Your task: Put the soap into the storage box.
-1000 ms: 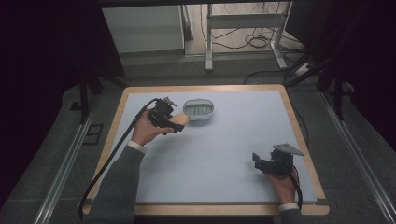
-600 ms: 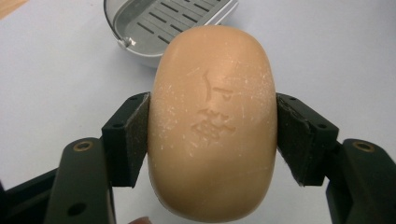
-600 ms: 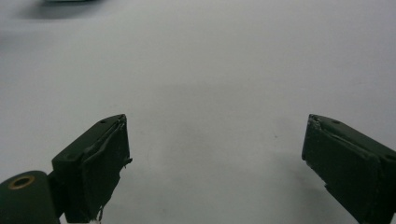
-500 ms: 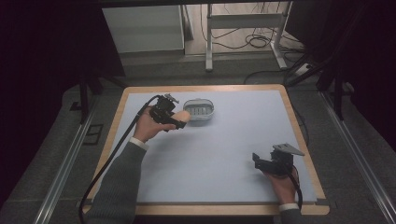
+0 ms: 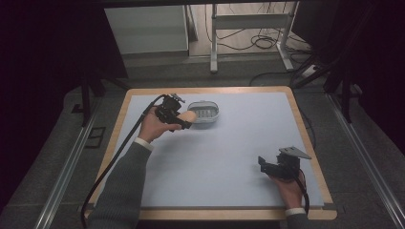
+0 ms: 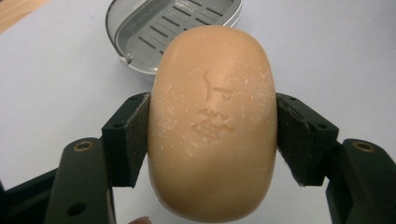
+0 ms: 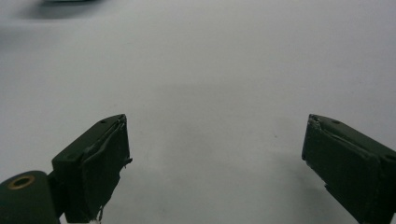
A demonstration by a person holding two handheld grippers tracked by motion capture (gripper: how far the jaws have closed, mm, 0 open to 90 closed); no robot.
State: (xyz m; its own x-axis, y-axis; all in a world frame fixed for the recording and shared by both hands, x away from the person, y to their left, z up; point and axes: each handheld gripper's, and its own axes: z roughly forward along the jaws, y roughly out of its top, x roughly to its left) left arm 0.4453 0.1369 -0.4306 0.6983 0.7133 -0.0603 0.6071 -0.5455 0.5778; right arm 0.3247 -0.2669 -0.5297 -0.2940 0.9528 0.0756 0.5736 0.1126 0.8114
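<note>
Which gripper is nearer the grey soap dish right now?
Left. The left gripper, shut on the soap bar, hangs just beside the soap dish at its left edge. The right gripper sits open far off, near the table's front right.

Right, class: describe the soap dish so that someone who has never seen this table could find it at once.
Start at the pale blue table with the wooden rim and look to its far left part. There sits the soap dish, just beyond the left hand-held gripper holding the tan soap. It is oval, grey and slotted inside.

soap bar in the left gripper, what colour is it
Peach-orange, with a stamped mark; the soap bar shows best in the left gripper view.
</note>
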